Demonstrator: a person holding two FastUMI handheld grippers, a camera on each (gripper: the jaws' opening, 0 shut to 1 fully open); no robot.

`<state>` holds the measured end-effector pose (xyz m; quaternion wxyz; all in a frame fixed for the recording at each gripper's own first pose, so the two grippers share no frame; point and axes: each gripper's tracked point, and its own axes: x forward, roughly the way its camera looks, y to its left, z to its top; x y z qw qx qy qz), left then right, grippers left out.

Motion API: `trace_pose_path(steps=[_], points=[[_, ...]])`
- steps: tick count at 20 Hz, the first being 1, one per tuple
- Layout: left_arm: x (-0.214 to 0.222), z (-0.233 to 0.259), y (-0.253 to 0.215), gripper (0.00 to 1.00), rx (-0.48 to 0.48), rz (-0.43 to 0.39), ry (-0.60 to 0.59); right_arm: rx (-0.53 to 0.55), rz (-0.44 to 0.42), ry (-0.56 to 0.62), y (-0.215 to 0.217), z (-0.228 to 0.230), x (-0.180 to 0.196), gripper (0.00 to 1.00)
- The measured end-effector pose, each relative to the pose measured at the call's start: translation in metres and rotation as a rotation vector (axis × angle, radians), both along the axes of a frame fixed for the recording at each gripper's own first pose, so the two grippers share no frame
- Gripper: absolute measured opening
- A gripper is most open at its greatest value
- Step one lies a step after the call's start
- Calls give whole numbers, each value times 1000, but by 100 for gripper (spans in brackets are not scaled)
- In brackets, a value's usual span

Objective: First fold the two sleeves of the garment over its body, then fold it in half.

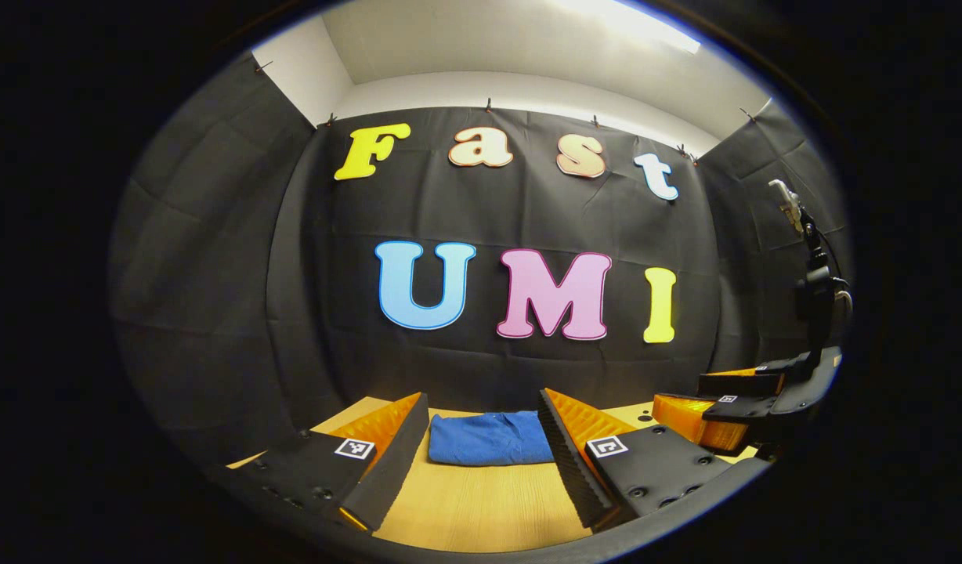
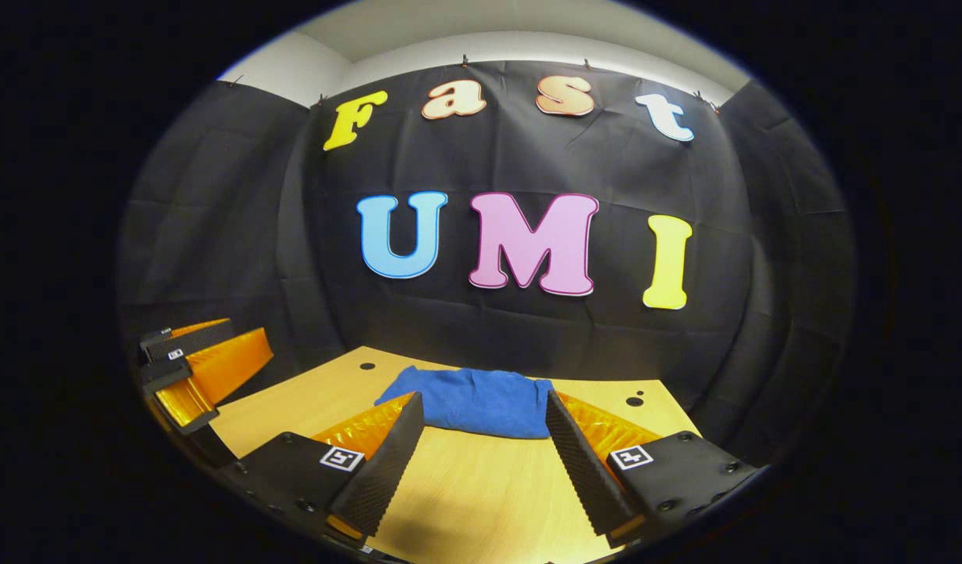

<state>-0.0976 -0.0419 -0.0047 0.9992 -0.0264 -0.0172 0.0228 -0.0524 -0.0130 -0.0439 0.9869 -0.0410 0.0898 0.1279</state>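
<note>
A blue garment lies folded into a compact bundle at the far side of the wooden table, close to the booth wall. In the right gripper view the same garment sits beyond the fingers. My left gripper is open, held back from the garment with nothing between its fingers. My right gripper is open too, also short of the cloth. The right gripper appears at the right edge of the left gripper view, and the left gripper at the left edge of the right gripper view.
The table top has small round holes near its far corners. A camera stand rises at the far right of the left gripper view. Black cloth walls enclose the table on three sides.
</note>
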Motion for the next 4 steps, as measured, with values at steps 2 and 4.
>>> trace_pose_path(steps=[2,4], points=[[1,2,0,81,9,1,1,7,-5,12,0,-2,2,98],[2,-1,-1,80,10,3,5,16,-8,13,1,1,3,98]])
